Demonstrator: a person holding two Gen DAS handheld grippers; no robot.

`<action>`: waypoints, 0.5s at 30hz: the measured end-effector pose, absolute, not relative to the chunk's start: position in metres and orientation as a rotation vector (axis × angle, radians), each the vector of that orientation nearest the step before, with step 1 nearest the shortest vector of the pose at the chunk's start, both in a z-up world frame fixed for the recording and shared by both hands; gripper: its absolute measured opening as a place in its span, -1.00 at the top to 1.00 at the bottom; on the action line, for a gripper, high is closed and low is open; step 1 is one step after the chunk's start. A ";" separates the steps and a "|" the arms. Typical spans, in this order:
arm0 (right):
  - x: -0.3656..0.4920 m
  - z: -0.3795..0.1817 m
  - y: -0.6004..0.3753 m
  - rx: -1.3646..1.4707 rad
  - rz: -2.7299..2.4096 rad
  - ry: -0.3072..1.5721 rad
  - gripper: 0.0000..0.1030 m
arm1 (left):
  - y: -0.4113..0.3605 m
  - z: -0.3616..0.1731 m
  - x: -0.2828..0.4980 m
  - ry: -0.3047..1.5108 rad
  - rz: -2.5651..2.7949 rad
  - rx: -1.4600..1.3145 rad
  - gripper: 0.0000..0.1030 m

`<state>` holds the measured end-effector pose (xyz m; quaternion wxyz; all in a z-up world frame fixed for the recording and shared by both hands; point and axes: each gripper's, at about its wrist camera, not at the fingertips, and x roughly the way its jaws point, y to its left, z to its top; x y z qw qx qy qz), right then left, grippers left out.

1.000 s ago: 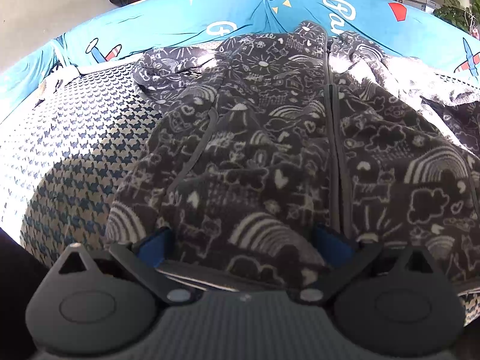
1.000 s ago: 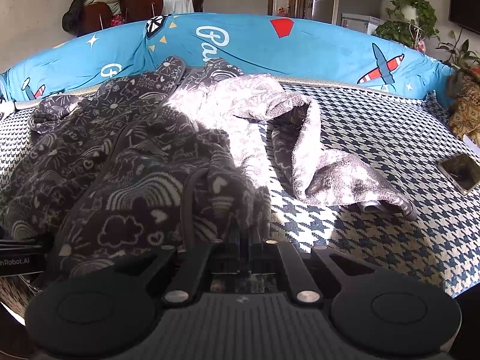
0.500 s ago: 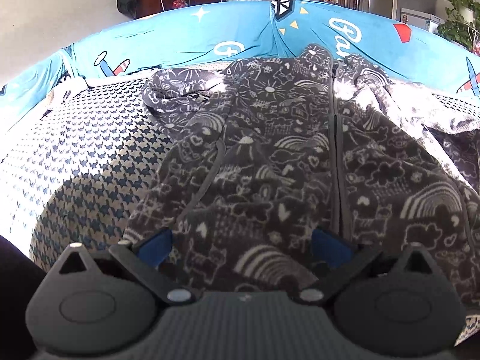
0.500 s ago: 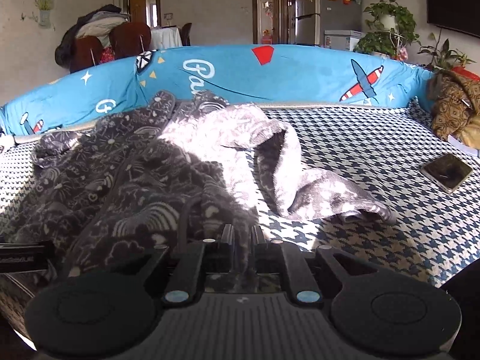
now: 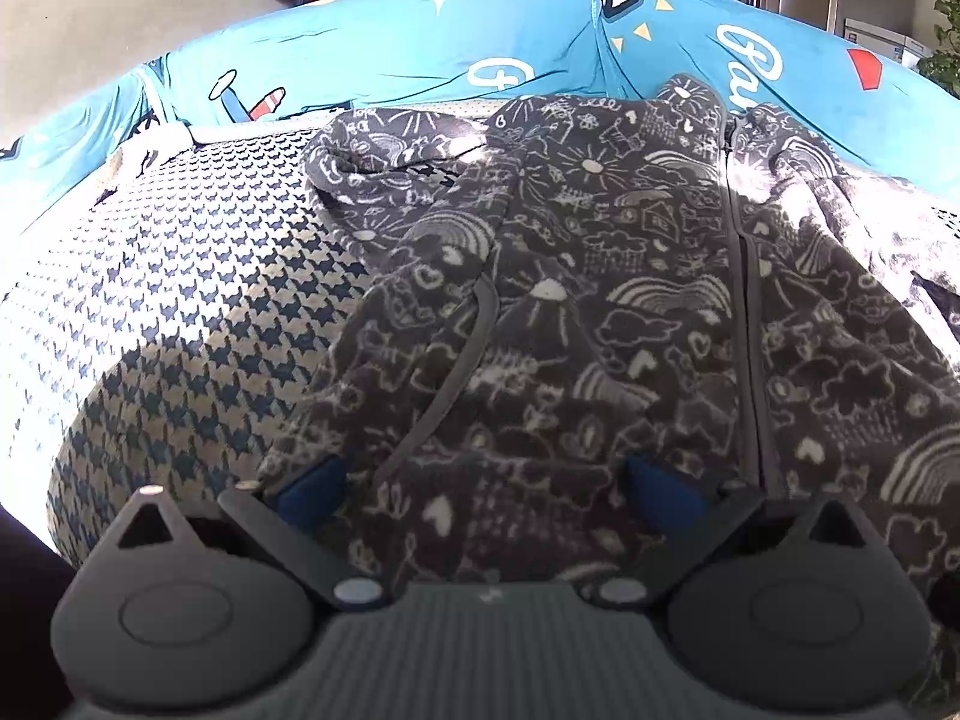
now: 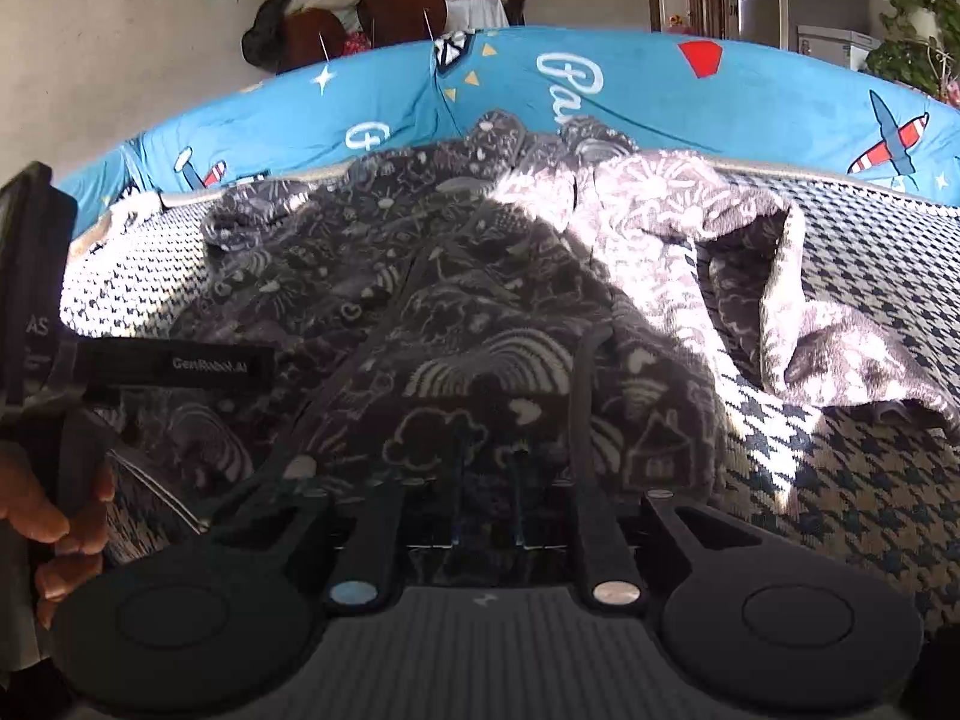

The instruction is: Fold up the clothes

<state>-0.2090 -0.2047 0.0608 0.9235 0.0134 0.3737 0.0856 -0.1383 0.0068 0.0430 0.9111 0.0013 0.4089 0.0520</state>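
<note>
A dark grey fleece jacket (image 5: 600, 300) with white doodles lies zip-up (image 5: 744, 300) on the houndstooth bed cover (image 5: 180, 330). My left gripper (image 5: 486, 489) stands wide open at its near hem, and fabric drapes between the blue pads (image 5: 312, 489). In the right wrist view the jacket (image 6: 468, 330) spreads ahead, one sleeve (image 6: 840, 348) flopped out to the right. My right gripper (image 6: 489, 480) is low at the hem. Its jaws are opening, a narrow gap between them with dark fleece still in it.
A long blue cushion (image 5: 420, 54) with aeroplane prints lines the far edge of the bed. A person's hand (image 6: 54, 516) holds the left gripper's handle at the left of the right wrist view. Bare houndstooth cover (image 6: 870, 480) lies to the right of the jacket.
The right gripper's jaws, pinched tight on the hem before, have parted a little. Its view has swung left, so the phone on the bed has left the frame. The left view has shifted slightly along the hem.
</note>
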 end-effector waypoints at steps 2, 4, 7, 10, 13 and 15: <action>-0.207 0.055 -0.204 0.007 0.170 0.799 0.68 | 0.010 0.039 -0.142 0.846 0.112 -0.014 -1.00; -0.209 0.055 -0.201 -0.028 0.168 0.800 0.68 | 0.010 0.038 -0.145 0.844 0.113 -0.010 -1.00; -0.210 0.054 -0.200 -0.043 0.164 0.805 0.68 | 0.010 0.037 -0.149 0.851 0.117 -0.006 -1.00; -0.210 0.054 -0.203 -0.029 0.163 0.815 0.68 | 0.010 0.037 -0.156 0.856 0.122 -0.001 -1.00; -0.210 0.055 -0.203 -0.020 0.162 0.820 0.68 | 0.008 0.037 -0.161 0.859 0.120 0.012 -1.00; -0.210 0.056 -0.201 -0.032 0.160 0.814 0.67 | 0.009 0.038 -0.164 0.861 0.119 0.008 -1.00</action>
